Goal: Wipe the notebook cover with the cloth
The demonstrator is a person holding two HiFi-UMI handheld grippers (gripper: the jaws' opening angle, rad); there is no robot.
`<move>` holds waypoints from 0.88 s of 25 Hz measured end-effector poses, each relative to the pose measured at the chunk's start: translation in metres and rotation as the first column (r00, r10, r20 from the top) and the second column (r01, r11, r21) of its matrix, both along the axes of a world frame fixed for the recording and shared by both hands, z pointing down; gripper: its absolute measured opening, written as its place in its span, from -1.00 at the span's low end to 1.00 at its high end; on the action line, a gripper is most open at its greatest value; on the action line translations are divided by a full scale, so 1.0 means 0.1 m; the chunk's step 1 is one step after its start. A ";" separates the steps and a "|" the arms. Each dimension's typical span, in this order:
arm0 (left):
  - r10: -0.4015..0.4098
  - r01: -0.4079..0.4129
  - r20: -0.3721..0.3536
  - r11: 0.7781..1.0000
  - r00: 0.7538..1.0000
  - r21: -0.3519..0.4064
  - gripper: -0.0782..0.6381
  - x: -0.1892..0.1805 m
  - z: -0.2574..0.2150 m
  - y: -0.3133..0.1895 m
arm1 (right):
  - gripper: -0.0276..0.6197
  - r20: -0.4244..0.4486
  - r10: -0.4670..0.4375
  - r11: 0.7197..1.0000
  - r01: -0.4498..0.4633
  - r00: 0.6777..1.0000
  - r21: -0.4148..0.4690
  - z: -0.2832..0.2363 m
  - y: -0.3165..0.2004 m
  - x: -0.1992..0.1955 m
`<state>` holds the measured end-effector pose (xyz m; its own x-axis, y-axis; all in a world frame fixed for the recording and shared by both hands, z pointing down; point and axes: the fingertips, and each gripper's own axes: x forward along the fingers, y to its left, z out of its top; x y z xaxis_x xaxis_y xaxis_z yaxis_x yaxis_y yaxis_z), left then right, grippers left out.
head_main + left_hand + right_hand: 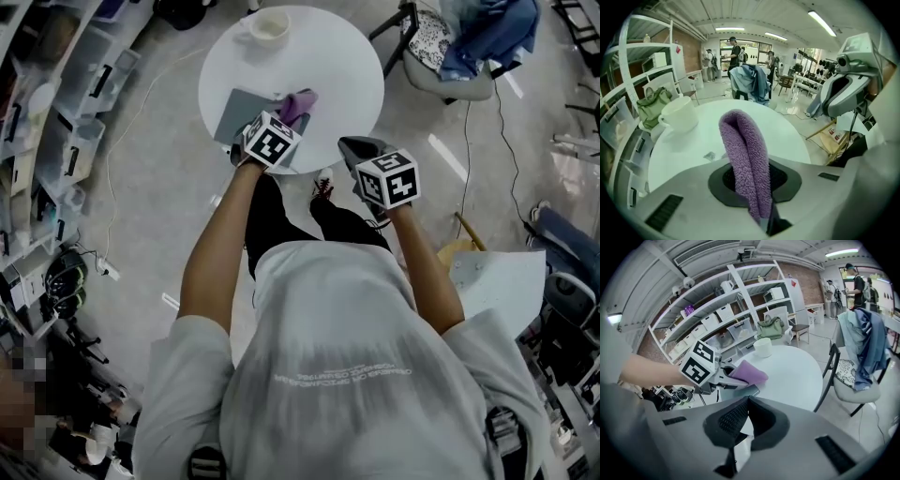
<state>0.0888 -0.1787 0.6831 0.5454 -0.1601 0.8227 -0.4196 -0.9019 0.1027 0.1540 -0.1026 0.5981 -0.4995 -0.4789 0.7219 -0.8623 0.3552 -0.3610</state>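
The left gripper (284, 122) is clamped on a folded purple cloth (746, 159). The cloth's loop sticks out past the jaws over the grey notebook (242, 111), though contact with the cover cannot be made out. The notebook lies flat on the left part of the round white table (347, 75), close to its near edge. The right gripper (748, 404) has its jaws together on nothing and hovers just off the near edge, to the right. A white mug (269, 26) sits at the far edge, well clear. To wipe well, press the loop flat on the cover and sweep in long overlapping strokes. The notebook looks light enough to slide, so the free gripper could pin a near corner first.
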 end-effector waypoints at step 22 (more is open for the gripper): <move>-0.056 0.045 -0.072 0.989 0.996 -0.143 -0.63 -0.16 0.22 0.59 | -0.91 0.001 -0.040 0.999 0.040 0.999 -0.016 0.16 -0.08 -0.04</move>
